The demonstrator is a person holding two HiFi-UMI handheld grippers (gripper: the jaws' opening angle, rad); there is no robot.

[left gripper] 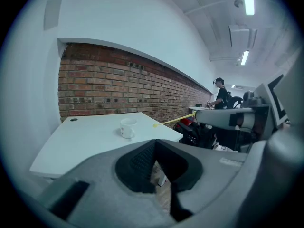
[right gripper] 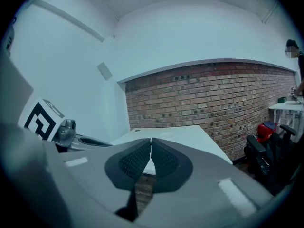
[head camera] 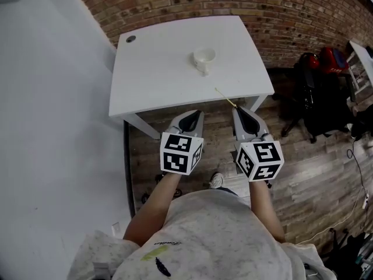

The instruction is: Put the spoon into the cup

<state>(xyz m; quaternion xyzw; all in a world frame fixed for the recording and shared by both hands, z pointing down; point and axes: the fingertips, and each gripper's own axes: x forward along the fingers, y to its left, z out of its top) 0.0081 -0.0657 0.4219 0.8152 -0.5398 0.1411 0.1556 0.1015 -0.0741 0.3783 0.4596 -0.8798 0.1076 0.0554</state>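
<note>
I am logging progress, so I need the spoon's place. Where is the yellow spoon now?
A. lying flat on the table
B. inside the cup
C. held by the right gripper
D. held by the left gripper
C: the spoon sticks out from the closed tip of the right gripper, well apart from the cup.

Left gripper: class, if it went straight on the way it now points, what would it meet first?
Probably the table: its top lies just beyond the left gripper's tip. The cup stands left of that line and would likely be missed. Height above the table is unclear.
</note>
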